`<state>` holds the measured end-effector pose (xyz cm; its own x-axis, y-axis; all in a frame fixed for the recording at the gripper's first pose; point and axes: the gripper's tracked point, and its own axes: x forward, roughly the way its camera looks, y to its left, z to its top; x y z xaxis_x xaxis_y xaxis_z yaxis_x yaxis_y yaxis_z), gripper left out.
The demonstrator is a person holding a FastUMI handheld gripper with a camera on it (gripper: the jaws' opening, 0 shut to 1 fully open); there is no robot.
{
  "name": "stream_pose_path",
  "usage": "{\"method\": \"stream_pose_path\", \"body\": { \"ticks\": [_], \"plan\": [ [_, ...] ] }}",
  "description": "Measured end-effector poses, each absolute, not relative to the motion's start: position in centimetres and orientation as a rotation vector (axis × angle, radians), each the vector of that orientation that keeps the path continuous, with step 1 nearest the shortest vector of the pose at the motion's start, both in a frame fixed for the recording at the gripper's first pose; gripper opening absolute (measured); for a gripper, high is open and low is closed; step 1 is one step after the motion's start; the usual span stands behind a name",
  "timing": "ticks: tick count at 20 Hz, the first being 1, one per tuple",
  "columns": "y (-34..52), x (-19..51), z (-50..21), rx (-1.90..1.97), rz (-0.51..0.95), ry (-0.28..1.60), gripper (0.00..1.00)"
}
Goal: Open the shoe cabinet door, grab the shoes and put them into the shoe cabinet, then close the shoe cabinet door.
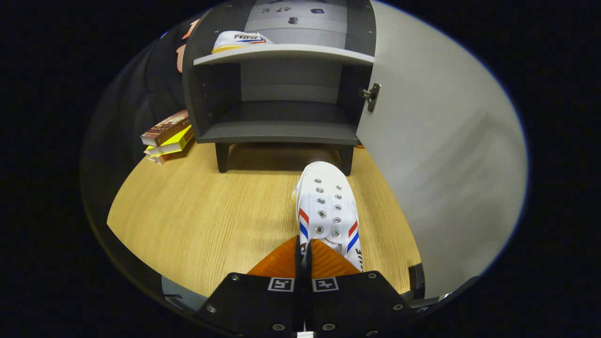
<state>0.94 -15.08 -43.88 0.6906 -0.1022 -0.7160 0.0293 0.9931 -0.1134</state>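
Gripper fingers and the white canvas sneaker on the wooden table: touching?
Touching. The gripper view shows the gripper nearly closed, both fingers pinching the heel edge of the white canvas sneaker.

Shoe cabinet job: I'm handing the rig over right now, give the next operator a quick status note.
Claw: fingers closed on the rear edge of the white shoe, which points toward the cabinet over the wooden table.
Shoe cabinet: door swung open to the right. The other shoe already sits on the upper shelf; the lower compartment is free.
Done: door opened, first shoe stowed, second shoe gripped.
Left: place this shoe inside, release, close the door.
A stack of books lies left of the cabinet.
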Motion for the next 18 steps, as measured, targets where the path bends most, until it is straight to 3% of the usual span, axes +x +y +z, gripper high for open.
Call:
{"method": "stream_pose_path", "body": {
  "ticks": [18],
  "plan": [
    [-9.8,9.1,-19.0,-0.173,-0.108,0.530,0.00]
  ]
}}
